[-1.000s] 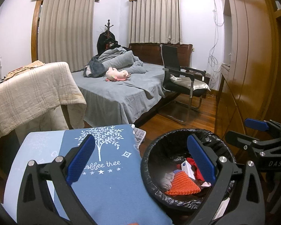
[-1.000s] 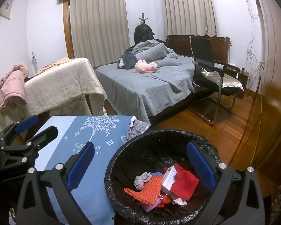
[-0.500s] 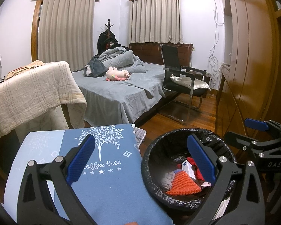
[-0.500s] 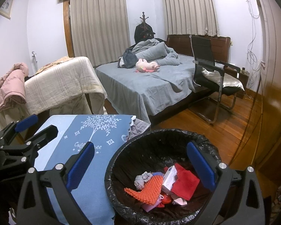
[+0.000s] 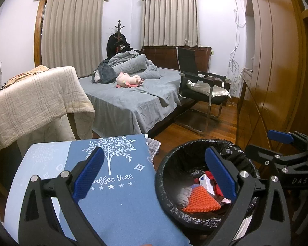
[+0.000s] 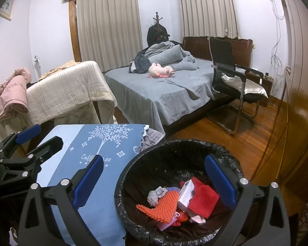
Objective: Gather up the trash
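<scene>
A round bin with a black liner (image 5: 170, 164) (image 6: 166, 149) stands on the floor beside a table with a blue cloth (image 5: 117, 196) (image 6: 92, 143). In it lie an orange ridged piece (image 6: 164, 205), a red cloth (image 6: 205, 198), a small white box (image 6: 185, 194) and a grey rag (image 6: 155, 194). My left gripper (image 5: 154, 176) is open and empty, over the table edge and the bin's left rim. My right gripper (image 6: 154, 182) is open and empty above the bin. Each gripper shows in the other's view: right (image 5: 281, 143), left (image 6: 30, 143).
A bed with grey covers (image 6: 164, 90) and a pink plush toy (image 6: 160, 70) lies ahead. A black chair (image 6: 230, 75) stands on the wood floor at right. A beige blanket (image 6: 67, 90) drapes furniture at left. A wooden wardrobe (image 5: 273, 71) lines the right side.
</scene>
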